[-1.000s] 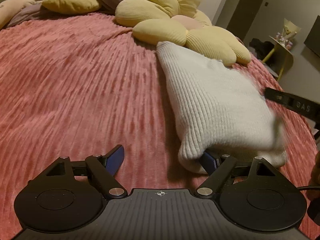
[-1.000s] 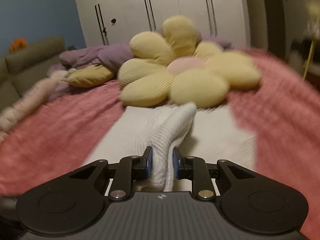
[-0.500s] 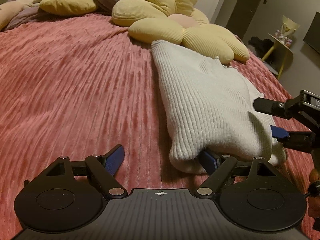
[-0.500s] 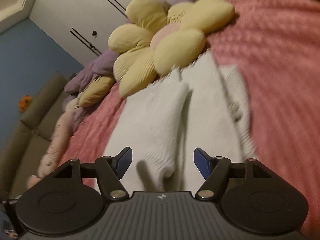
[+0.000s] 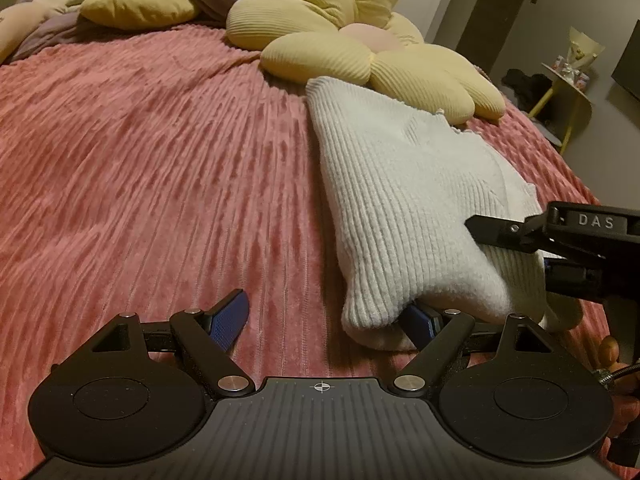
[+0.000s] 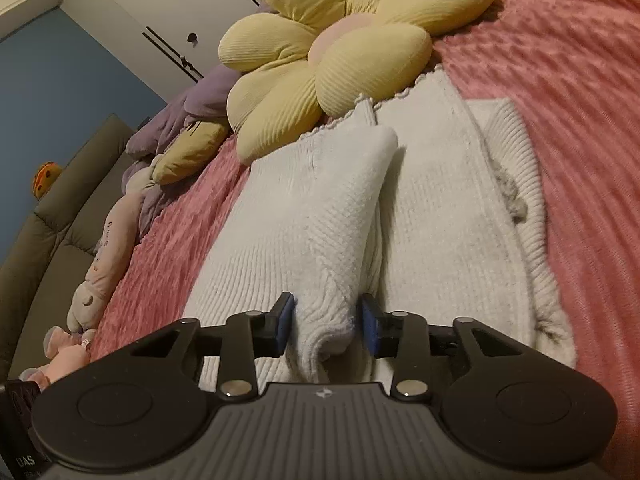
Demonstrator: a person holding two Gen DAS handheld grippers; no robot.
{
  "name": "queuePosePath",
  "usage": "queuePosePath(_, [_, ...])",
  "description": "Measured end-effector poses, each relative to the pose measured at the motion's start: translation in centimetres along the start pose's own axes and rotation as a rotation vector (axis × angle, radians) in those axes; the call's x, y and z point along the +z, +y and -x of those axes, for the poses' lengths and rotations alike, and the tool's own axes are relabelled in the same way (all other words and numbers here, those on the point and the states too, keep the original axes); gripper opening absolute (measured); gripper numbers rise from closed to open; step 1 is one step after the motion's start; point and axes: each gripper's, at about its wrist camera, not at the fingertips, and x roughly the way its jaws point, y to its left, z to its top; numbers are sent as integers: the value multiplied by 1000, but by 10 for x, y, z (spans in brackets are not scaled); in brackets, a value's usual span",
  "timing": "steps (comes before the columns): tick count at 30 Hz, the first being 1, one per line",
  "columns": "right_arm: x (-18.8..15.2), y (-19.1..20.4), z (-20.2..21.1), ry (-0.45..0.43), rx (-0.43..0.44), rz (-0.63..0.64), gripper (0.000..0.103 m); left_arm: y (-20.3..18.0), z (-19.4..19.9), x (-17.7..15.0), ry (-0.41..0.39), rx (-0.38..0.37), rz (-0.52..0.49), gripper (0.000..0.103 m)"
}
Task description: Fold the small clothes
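While the white knitted garment (image 5: 404, 208) lies lengthwise on the pink bedspread (image 5: 140, 168), its far end touching the yellow flower cushion (image 5: 360, 56), the left wrist view shows the left hand-held gripper (image 5: 328, 312) spread wide and grasping nothing: one blue pad rests over bare bedspread, the other is tucked under the garment's near edge. The right hand-held gripper (image 5: 560, 248) reaches in from the right onto the near end. Room to the left is wide and bare; the bed's edge falls away to the right.

From the right wrist view, the right hand-held gripper (image 6: 326, 324) straddles a raised ridge of the garment (image 6: 312, 240); its jaws have just been closing, yet a sliver of gap shows at each pad, so the fold seems not yet pinched. I judge a lengthwise fold is under way; next the ridge wants clamping and carrying across, away from the cushion (image 6: 340, 48) ahead.
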Motion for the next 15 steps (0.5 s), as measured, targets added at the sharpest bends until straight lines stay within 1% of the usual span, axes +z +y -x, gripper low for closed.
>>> queuePosePath(2, [1, 0, -1, 7, -5, 2, 32, 0, 0, 0, 2, -3, 6, 86])
queuePosePath(3, [2, 3, -1, 4, -21, 21, 23, 0, 1, 1, 5, -2, 11, 86])
queuePosePath(4, [2, 9, 0, -1, -52, 66, 19, 1, 1, 2, 9, -4, 17, 86])
queuePosePath(6, [2, 26, 8, -49, -110, 184, 16, 1, 3, 4, 19, -8, 19, 87])
queuePosePath(7, [2, 36, 15, -89, -151, 258, 16, -1, 4, 4, 23, -9, 17, 87])
queuePosePath(9, [1, 49, 29, -171, -228, 367, 15, -2, 5, 5, 19, -15, 13, 87])
queuePosePath(11, [-2, 55, 36, -229, -340, 473, 15, -2, 4, 6, 25, -38, 22, 87])
queuePosePath(13, [-3, 50, 36, -235, -421, 514, 16, -5, 0, 5, 36, -46, 29, 88])
queuePosePath(15, [-8, 43, 26, -211, -511, 558, 18, -9, -2, 3, 37, -28, 11, 86])
